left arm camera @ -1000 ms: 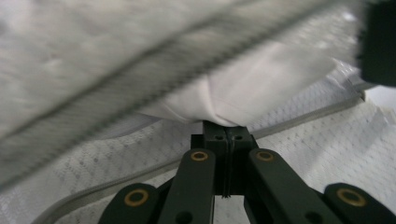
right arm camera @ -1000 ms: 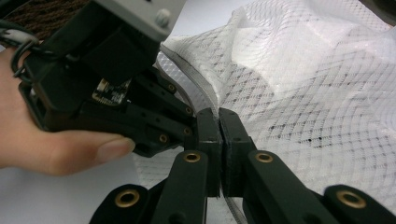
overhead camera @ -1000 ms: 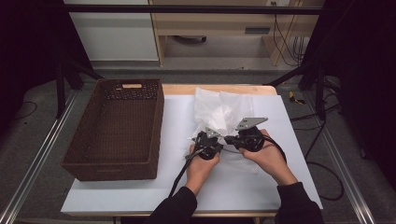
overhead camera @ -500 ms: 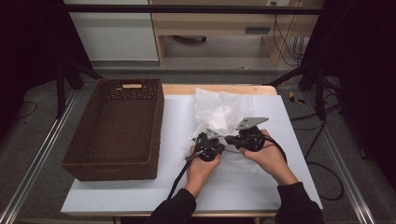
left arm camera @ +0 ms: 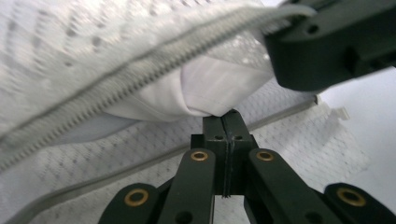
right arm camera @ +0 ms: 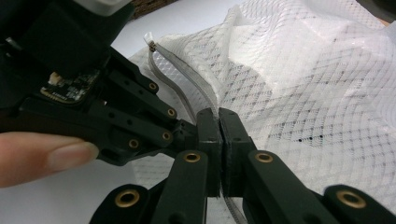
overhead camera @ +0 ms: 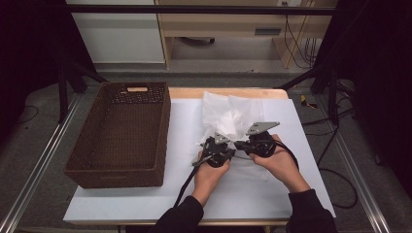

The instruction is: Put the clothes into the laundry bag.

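White tabletop (overhead camera: 145,204), one, carries everything. Landmark = wicker basket (overhead camera: 121,133): one, dark brown, on the table's left part; its inside is in shadow, contents unreadable.

One white mesh bag (overhead camera: 228,116) lies just right of the basket, crumpled, with a grey zipper (left arm camera: 140,74) along its edge. White fabric (left arm camera: 205,88) sits inside the bag behind the zipper line; can't tell what garment it is. How far the zipper is run also isn't readable.

Two grippers, both at the bag's near edge, right of the basket, almost touching each other.

Left gripper (left arm camera: 226,122): jaws fully together, no gap. Tips sit at the mesh where the fabric bulges over them; looks like a pinch on the bag's lower layer, but the pinched material itself is hidden between the pads. In the high view it is at (overhead camera: 216,145).

Right gripper (right arm camera: 218,122): jaws closed on the zipper tape, which enters at the tips and comes out below the pads. In the high view it is at (overhead camera: 243,143).

Two hands, left hand (overhead camera: 209,172) and right hand (overhead camera: 279,162); one fingertip (right arm camera: 42,156) cut off at the frame edge in the right gripper view. Bag's far end is blown out by glare.
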`<state>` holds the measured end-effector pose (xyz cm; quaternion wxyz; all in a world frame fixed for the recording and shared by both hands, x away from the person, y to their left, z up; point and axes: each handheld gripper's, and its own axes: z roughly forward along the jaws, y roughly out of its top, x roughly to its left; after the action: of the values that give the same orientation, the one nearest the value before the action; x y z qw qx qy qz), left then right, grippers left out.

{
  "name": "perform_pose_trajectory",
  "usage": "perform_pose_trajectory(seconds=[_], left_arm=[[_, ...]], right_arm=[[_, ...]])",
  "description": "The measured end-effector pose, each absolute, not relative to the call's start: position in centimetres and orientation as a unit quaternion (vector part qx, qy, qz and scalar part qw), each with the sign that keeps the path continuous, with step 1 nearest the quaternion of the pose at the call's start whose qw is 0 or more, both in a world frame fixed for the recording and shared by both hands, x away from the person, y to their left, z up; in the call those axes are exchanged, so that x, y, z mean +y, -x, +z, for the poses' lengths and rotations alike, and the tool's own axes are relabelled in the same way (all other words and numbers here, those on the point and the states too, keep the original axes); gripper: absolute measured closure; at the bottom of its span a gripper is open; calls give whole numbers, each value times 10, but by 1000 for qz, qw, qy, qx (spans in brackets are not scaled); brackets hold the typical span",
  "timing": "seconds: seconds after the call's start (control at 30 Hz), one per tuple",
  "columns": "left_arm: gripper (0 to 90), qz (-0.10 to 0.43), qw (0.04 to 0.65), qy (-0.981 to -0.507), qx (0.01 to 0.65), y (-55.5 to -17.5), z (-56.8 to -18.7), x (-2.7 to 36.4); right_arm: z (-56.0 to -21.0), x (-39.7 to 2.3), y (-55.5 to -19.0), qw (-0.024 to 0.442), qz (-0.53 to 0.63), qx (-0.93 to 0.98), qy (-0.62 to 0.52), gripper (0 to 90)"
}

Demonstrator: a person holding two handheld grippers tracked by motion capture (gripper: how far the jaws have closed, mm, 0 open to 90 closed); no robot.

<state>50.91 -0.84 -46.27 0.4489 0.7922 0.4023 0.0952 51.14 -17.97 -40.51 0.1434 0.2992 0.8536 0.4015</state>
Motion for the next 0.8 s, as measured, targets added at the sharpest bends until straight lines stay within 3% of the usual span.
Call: perform_pose_trajectory(seconds=[0.37, 0.8], left_arm=[[900, 100, 452, -793, 396, -503, -457, -8], [900, 107, 443, -786, 417, -533, -457, -7]], right_arm=[[-405, -180, -511, 145, 401, 853, -300, 889], [-405, -180, -511, 144, 400, 854, -300, 889]])
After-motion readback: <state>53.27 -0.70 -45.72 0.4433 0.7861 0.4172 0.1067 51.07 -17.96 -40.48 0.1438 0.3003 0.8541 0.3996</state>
